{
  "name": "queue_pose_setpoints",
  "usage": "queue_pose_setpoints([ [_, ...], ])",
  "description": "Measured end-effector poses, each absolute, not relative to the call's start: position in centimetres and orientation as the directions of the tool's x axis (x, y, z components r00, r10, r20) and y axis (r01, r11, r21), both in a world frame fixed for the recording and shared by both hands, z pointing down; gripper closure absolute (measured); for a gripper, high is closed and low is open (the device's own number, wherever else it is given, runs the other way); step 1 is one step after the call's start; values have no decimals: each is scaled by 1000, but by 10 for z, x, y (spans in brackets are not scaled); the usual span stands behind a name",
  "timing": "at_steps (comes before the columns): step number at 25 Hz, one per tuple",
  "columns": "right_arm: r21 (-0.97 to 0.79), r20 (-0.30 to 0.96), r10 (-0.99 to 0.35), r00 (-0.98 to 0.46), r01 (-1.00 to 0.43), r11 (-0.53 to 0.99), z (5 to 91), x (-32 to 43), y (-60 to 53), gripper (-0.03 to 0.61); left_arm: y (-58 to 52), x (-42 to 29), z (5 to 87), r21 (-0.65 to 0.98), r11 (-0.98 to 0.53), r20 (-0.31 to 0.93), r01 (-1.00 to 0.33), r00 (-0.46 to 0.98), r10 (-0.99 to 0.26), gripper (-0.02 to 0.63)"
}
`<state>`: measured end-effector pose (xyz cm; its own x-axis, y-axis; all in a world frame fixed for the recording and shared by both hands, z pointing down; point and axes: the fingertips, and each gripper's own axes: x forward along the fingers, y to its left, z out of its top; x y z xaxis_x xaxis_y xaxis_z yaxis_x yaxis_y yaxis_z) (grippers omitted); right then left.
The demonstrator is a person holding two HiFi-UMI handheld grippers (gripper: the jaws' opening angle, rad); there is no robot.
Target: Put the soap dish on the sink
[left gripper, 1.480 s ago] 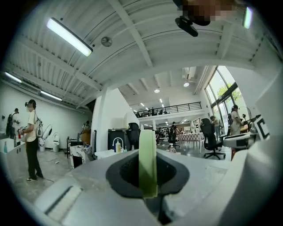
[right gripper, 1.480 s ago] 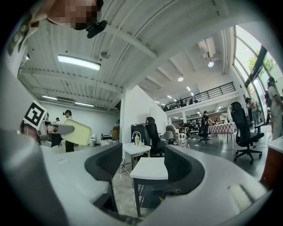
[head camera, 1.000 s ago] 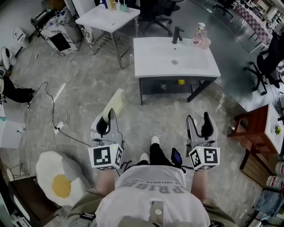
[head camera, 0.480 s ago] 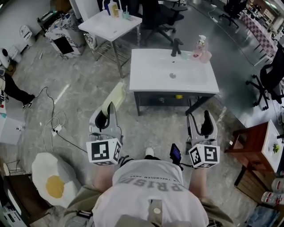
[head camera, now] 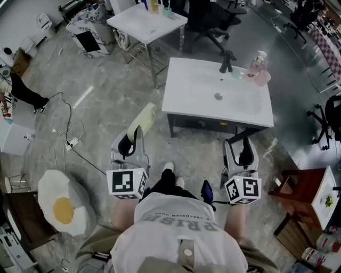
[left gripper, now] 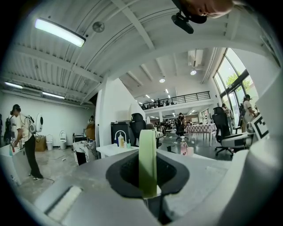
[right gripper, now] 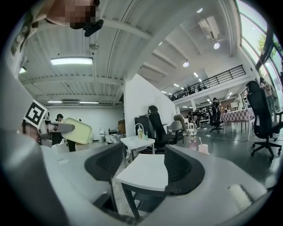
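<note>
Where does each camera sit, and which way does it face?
Head view: on the person's head, facing steeply down at the sink; shows left gripper, right gripper, shirt.
Left gripper view: on the left gripper, facing level along its jaws, shut on the soap dish.
Right gripper view: on the right gripper, facing level through open, empty jaws at the sink.
Shared: the soap dish shows in all three.

Your shirt (head camera: pixel 178 226) has the only legible print: "PRISM" in big letters, upside down in the head view (the smaller line right beside it is too tiny to read). Labels on the far bottles (head camera: pixel 154 5): too small to read.
</note>
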<state>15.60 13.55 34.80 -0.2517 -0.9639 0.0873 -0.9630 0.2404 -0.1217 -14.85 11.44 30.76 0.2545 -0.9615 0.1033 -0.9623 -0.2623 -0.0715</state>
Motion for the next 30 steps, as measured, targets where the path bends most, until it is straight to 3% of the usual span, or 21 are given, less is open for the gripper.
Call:
queue_pose_setpoints([
  [7,-151,110,-964,-242,-963,224,359,149,93,288,68,-143,324,-61,-321,134,-945,311,-941,589],
  [21,-141,12,-981,-192,-972,189,319,128,-6,288,-53,-134,292,-33,-451,31,-892,450,-893,589],
  [30,-171,83,-971,-226,-963,209,342,115,-32,288,-86,-129,320,-15,-486,99,-874,482,-870,589],
])
